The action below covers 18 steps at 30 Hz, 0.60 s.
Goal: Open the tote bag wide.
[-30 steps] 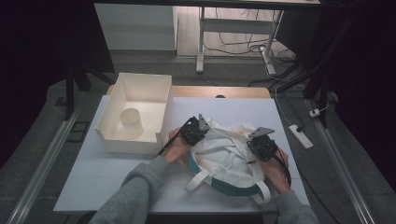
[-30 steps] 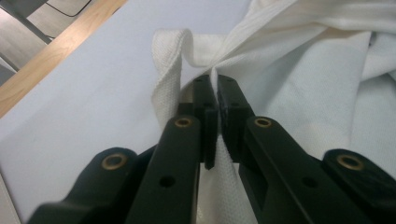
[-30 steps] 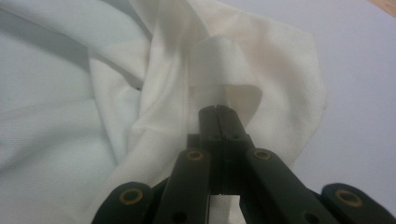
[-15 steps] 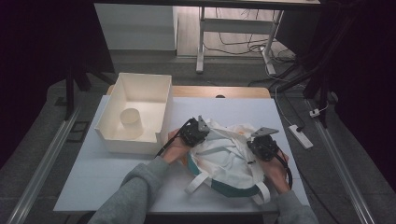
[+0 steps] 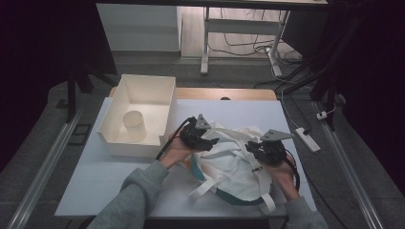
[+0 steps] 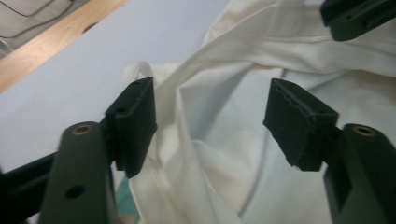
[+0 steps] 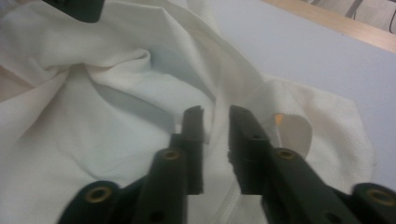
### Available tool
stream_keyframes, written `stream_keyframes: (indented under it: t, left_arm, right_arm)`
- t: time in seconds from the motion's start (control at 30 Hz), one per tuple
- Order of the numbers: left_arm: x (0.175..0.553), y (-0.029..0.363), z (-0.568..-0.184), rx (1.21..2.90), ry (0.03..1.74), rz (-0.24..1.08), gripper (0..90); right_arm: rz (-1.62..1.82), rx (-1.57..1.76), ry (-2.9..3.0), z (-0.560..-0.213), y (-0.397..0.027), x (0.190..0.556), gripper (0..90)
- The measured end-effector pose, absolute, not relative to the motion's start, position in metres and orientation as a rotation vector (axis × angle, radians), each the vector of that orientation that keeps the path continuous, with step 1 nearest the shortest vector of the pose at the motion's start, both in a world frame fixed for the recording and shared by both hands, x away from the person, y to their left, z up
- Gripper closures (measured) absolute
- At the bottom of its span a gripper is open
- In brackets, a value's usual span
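Left hand-held gripper (image 6: 210,126), jaws just spread, has let go of the bag (image 5: 234,162); right hand-held gripper (image 7: 215,135), slightly parted, perhaps also releasing a fold near the desk's (image 5: 119,191) front right corner.

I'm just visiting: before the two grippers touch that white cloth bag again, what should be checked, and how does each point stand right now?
1. Left gripper let go of the cloth bag: ok, its jaws have just been opening and stand wide, cloth between them but not pinched.
2. Right gripper let go: cannot tell, its jaws have just been opening a little, with a fold in the narrow gap.
3. Bag resting on the table: ok.
4. Straps free of both grippers: ok.
5. White box and the cup inside it apart from the bag: ok.
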<state>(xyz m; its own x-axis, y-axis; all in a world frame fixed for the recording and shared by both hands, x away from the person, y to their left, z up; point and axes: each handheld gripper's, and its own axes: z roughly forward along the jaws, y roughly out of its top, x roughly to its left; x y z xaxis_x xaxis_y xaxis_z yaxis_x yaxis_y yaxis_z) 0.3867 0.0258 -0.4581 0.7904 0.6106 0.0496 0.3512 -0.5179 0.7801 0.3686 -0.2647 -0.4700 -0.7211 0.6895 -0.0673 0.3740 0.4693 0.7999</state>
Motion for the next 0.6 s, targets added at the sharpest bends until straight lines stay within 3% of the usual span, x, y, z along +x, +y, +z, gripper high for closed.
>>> stream_keyframes:
  t: [0.07, 0.1, 0.23, 0.6]
  left_arm:
    - [0.385, 0.027, -0.456, 2.164, 0.706, 0.395, 31.5]
    - [0.382, 0.029, -0.454, 2.162, 0.701, 0.384, 31.5]
    - [0.371, 0.034, -0.444, 2.167, 0.657, 0.344, 31.8]
    - [0.357, 0.055, -0.424, 2.109, 0.656, 0.323, 32.5]
  right_arm:
    - [1.139, 0.885, 2.341, -0.469, -0.265, 0.367, 69.2]
    - [1.168, 0.881, 2.344, -0.468, -0.266, 0.364, 62.6]
    - [1.207, 0.864, 2.337, -0.465, -0.269, 0.360, 55.2]
    - [1.212, 0.836, 2.321, -0.466, -0.275, 0.353, 47.1]
